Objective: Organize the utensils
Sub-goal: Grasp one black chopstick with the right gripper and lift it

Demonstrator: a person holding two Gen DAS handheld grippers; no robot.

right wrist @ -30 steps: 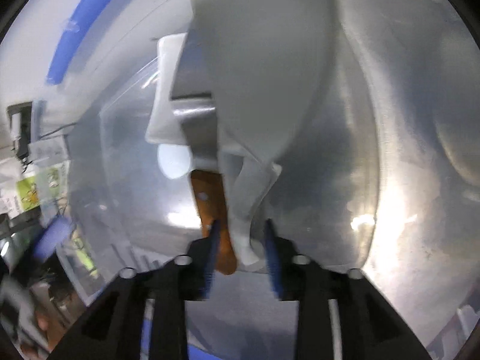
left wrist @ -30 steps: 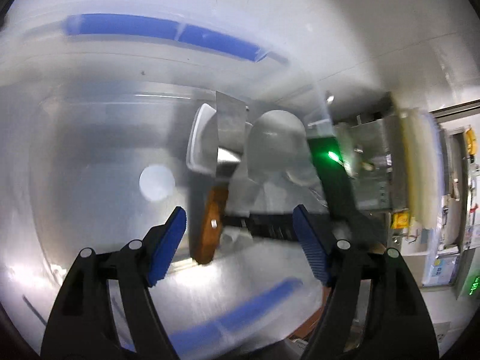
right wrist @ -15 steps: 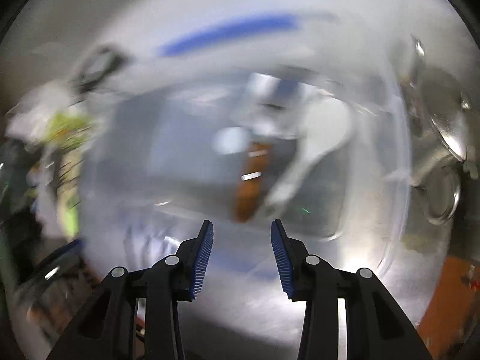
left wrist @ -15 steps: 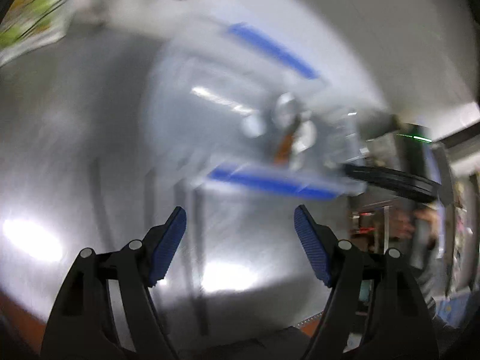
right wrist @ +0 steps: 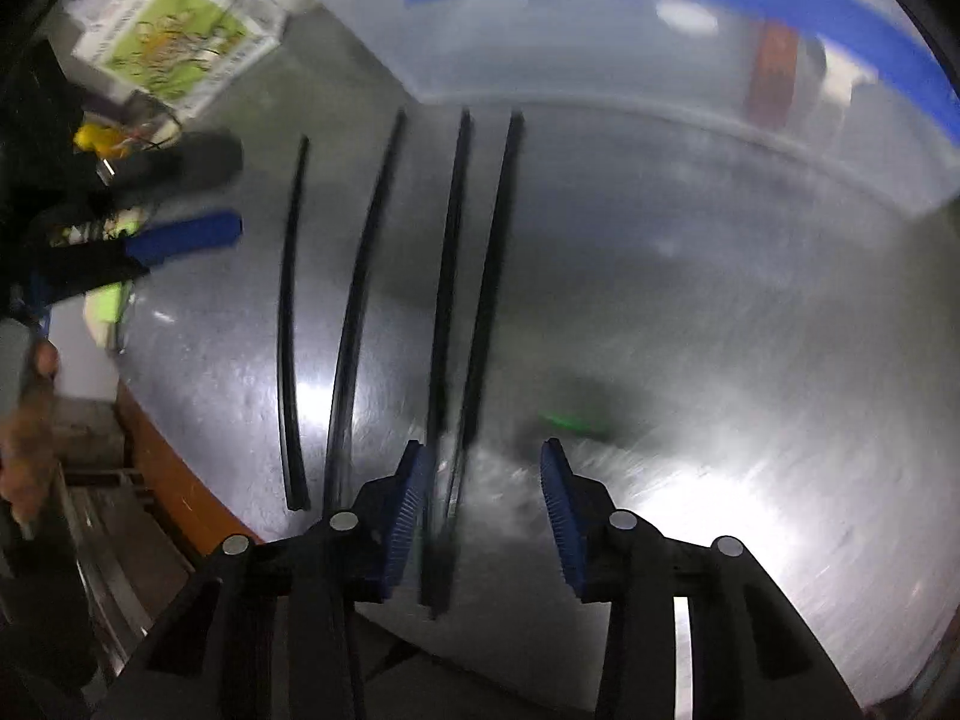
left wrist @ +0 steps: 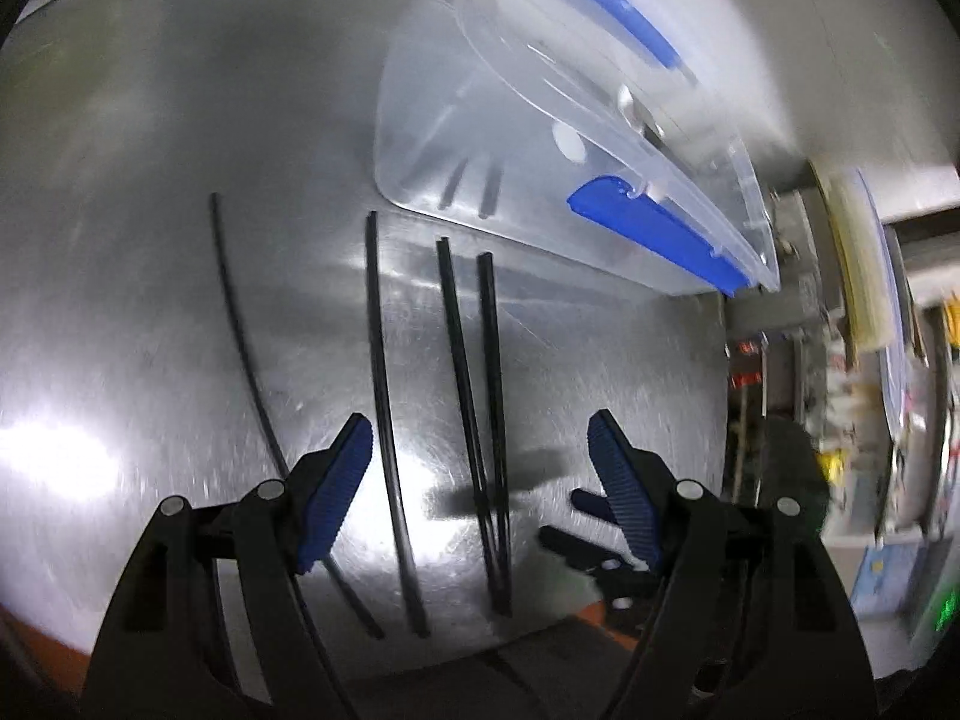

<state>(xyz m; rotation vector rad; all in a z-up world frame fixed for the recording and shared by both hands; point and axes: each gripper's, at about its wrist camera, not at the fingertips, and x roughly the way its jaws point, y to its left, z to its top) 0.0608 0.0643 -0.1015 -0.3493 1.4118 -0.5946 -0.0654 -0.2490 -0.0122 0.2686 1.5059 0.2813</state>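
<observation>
**A:** Four black chopsticks (left wrist: 379, 372) lie side by side on the steel countertop (left wrist: 150, 240), running lengthwise away from both cameras. Two of them sit close together as a pair; the other two are spaced apart to one side.

**B:** And the container?

**A:** The clear plastic bin (left wrist: 540, 138) with blue latches stands at the far ends of the sticks, its near wall just past their tips. Inside, blurred, a brown handle (right wrist: 771, 75) shows through the wall.

**B:** What about the tongs?

**A:** The left gripper (left wrist: 480, 480) hovers with its jaws spread wide over the near ends of the sticks, gripping nothing. The right gripper (right wrist: 486, 510) has its jaws partly apart and empty, above the near ends of the close pair; the pads press on nothing. Its jaws have just been closing slightly.

**B:** Do the two see each other?

**A:** Yes, each shows at the edge of the other's view.
</observation>
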